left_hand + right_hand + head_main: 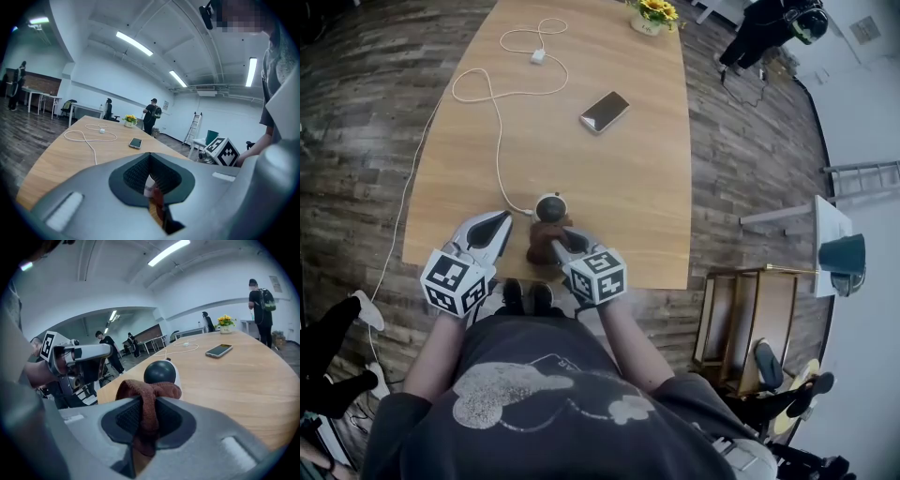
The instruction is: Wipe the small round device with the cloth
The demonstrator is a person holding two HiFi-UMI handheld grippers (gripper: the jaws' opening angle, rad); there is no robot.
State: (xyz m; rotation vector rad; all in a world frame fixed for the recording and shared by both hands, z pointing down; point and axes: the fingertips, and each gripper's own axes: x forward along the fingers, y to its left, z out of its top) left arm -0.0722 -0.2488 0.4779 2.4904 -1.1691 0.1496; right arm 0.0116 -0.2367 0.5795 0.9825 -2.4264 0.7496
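Observation:
The small round device (550, 207), white with a dark dome, stands near the front edge of the wooden table (619, 187); a white cable (498, 141) runs into it. My right gripper (560, 247) is shut on a brown cloth (545, 240) just in front of the device. In the right gripper view the cloth (147, 394) bunches between the jaws of the right gripper (149, 404), with the device (161, 372) right behind it. My left gripper (499, 221) hovers left of the device, and in the left gripper view the left gripper (150, 159) is shut with nothing in it.
A phone (605, 111) lies mid-table and a pot of yellow flowers (654, 13) stands at the far end. The cable loops to a charger (538, 56). A wooden cabinet (750, 319) stands on the floor to the right. A person (769, 28) is at the far right.

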